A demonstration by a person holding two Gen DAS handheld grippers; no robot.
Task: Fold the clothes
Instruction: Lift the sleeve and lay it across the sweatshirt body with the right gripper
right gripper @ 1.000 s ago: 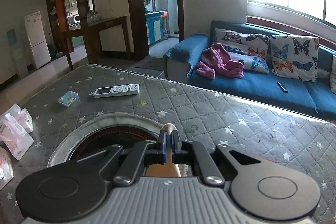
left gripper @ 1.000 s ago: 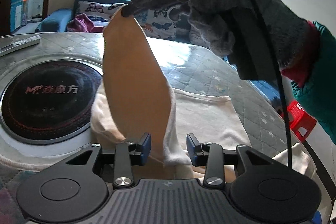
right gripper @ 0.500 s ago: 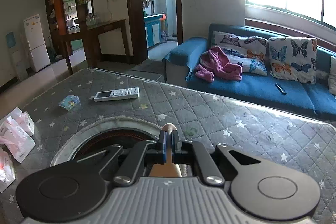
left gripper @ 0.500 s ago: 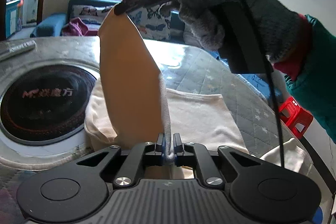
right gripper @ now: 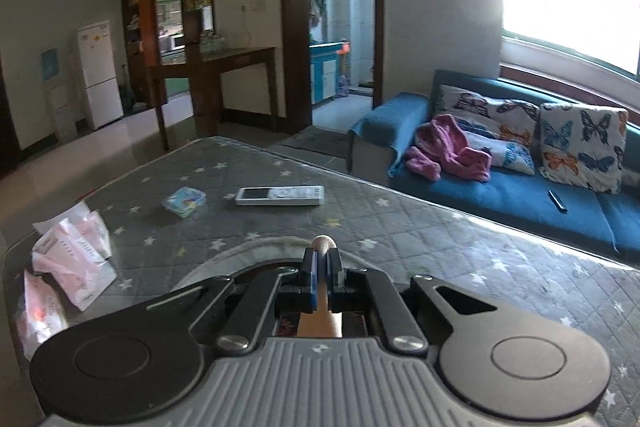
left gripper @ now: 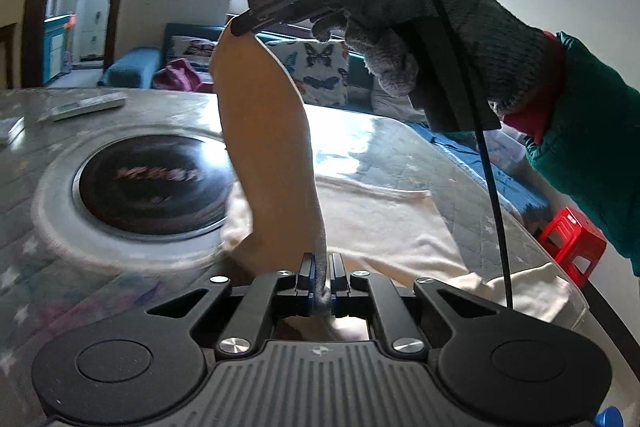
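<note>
Cream cloth, the garment [left gripper: 372, 227], lies on the quilted table [left gripper: 392, 151] ahead of the left gripper [left gripper: 321, 277], whose fingers are pinched together on one edge. That strip [left gripper: 268, 147] rises up and away to the right gripper [right gripper: 321, 277], held high in a gloved hand [left gripper: 460, 39] and likewise pressed together on the fabric.

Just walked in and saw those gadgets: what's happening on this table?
A person is folding a cream garment with two hand-held grippers. The left gripper is shut on one edge; the right gripper, held in a gloved hand, pinches another part and lifts it above the quilted table. The rest lies flat.
</note>
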